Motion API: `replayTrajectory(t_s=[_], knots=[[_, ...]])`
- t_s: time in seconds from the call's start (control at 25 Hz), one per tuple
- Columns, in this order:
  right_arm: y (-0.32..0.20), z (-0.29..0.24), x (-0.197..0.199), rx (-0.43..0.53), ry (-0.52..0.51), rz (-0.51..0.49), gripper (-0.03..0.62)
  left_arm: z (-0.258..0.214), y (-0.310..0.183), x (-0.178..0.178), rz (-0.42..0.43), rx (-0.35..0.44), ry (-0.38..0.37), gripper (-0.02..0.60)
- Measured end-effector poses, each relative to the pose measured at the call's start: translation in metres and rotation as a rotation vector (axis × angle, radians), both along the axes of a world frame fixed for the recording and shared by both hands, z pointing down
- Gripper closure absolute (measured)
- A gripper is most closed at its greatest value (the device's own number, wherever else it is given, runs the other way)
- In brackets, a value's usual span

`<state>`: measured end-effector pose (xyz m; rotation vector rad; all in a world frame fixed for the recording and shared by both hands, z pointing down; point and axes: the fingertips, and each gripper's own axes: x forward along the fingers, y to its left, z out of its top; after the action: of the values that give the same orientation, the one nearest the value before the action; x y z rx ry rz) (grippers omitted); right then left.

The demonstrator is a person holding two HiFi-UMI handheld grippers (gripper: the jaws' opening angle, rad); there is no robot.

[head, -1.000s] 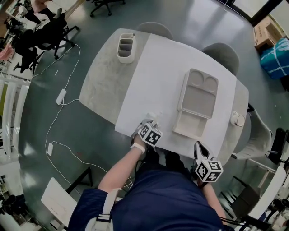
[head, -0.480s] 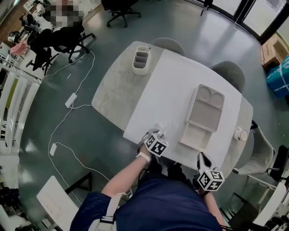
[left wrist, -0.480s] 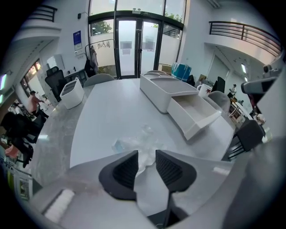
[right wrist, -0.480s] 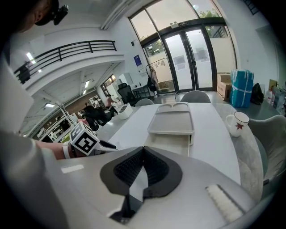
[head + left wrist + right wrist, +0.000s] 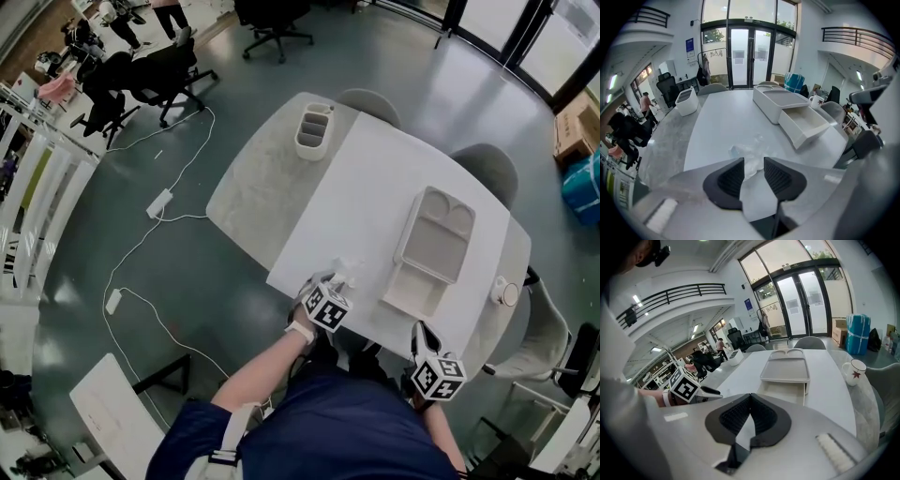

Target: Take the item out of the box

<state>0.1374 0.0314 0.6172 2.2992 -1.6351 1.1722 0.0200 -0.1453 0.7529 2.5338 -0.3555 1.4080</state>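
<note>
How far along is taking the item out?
Looks done: the drawer is open, looks empty, the plastic bag lies on the table. In hand: nothing; the left gripper has just been opening its jaws, clear of the bag; right gripper shut, empty. Left: nothing visible.

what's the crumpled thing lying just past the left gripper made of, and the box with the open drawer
Crumpled item: looks like thin clear plastic film, glossy. It is see-through, wrinkled and catches bright highlights.
Box: probably moulded plastic, off-white with a matte finish. Its walls are smooth and even with rounded corners, and no grain shows.
</note>
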Motion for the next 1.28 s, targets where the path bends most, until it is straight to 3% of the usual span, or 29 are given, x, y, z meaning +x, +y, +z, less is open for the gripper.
replayTrajectory(t_s=[0.8,1.08,1.16,1.28], knots=[[-0.026,-0.011,-0.013,0.070,0.011,-0.087,0.592,-0.039,0.000,-0.023,-0.108,0.044,0.087,0.442],[-0.042,-0.015,-0.014,0.097,0.013,-0.141,0.592,-0.070,-0.001,-0.022,-0.153,0.048,0.165,0.445],[-0.042,-0.016,-0.015,0.102,0.009,-0.153,0.592,-0.083,0.005,-0.019,-0.146,0.047,0.200,0.491],[-0.036,-0.020,-0.012,0.113,0.009,-0.159,0.592,-0.100,0.019,-0.016,-0.141,0.061,0.236,0.502]])
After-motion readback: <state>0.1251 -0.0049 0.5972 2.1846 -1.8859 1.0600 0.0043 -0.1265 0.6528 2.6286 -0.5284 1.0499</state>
